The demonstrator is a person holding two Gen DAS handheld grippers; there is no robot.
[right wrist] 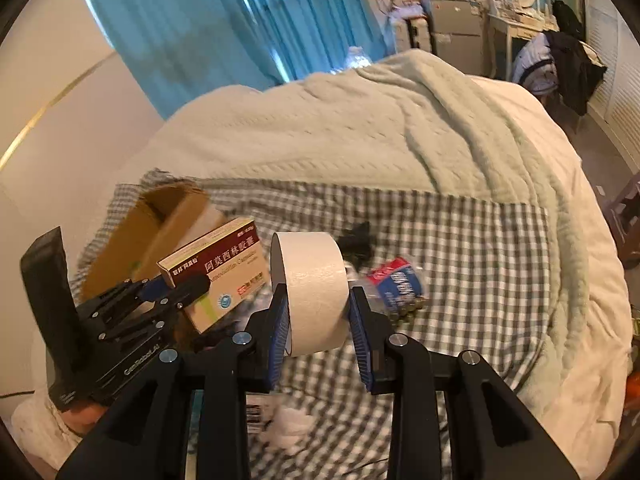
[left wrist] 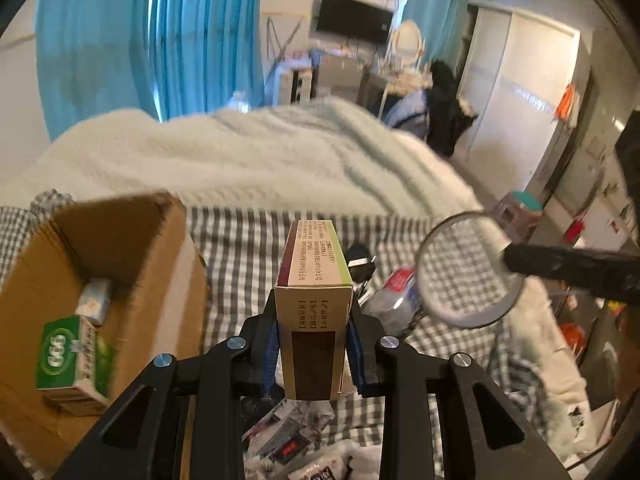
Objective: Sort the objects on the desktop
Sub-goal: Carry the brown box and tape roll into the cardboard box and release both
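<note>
Clamped between the blue pads of the left gripper, nearest the left wrist lens, a medicine box stands on end, lifted above the checked cloth. To its left an open cardboard box already holds a green carton and a small pale packet, so it looks like the bin for this sort. The step in hand seems to be carrying the medicine box over the cardboard wall and dropping it inside. To do it well, I would bring it clear above the near rim, lower it until it sits just over the green carton, and only then spread the fingers, so it neither tips out nor catches the flap.

Further right, the right gripper is closed on a roll of white tape, held on edge over the cloth; it should wait well apart from the left one. Beyond lie a black plug and a red-and-blue packet, not yet sorted.
</note>
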